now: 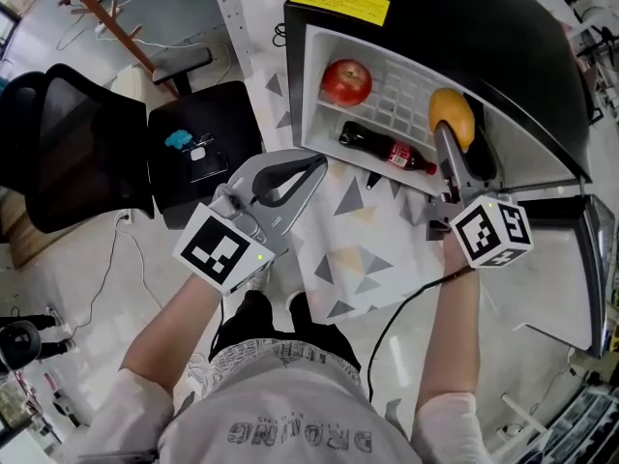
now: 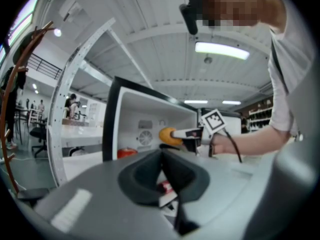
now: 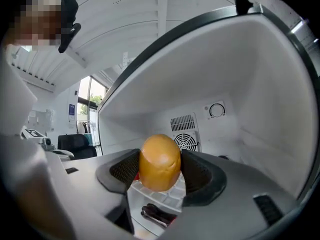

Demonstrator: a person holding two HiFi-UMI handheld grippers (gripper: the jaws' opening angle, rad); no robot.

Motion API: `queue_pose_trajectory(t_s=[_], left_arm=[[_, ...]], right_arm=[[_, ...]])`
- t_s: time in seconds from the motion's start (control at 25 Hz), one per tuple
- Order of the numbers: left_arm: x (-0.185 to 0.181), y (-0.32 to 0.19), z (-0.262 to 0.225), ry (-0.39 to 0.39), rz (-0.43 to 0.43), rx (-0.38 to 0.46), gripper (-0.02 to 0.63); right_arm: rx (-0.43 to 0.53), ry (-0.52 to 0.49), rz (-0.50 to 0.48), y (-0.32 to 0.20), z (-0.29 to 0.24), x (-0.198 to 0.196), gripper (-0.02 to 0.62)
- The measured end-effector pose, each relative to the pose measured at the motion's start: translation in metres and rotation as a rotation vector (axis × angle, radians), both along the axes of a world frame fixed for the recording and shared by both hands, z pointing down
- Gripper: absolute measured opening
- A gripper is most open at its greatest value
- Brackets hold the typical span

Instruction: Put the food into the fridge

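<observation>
A small black fridge (image 1: 464, 27) stands open, its white inside showing. On its wire shelf (image 1: 398, 93) lies a red apple (image 1: 345, 81), and a cola bottle (image 1: 387, 149) lies below near the front. My right gripper (image 1: 452, 129) reaches into the fridge over the shelf's right side, shut on an orange-yellow fruit (image 1: 452, 114). The right gripper view shows that fruit (image 3: 160, 160) pinched between the black pads (image 3: 125, 170), with the cola bottle (image 3: 157, 214) beneath. My left gripper (image 1: 317, 165) hovers outside the fridge's front, shut and holding nothing.
The fridge door (image 1: 561, 269) hangs open at the right. A patterned mat (image 1: 377, 249) lies before the fridge. A black chair (image 1: 58, 133) and a black seat (image 1: 203, 148) with small items stand at the left. A cable (image 1: 401, 312) trails from the right gripper.
</observation>
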State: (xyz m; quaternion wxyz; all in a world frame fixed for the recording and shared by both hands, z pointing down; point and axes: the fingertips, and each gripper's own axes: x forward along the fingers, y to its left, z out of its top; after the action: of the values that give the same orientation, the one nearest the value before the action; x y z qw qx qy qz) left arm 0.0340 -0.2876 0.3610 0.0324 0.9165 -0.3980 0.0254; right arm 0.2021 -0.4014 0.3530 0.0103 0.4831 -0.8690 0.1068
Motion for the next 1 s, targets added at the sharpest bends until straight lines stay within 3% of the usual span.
queue_pose_trajectory(t_s=[1.0], left_arm=[[0.003, -0.026, 0.018, 0.082, -0.066, 0.017, 0.009]], right_arm=[[-0.023, 0.252, -0.015, -0.062, 0.057, -0.002, 0.264]])
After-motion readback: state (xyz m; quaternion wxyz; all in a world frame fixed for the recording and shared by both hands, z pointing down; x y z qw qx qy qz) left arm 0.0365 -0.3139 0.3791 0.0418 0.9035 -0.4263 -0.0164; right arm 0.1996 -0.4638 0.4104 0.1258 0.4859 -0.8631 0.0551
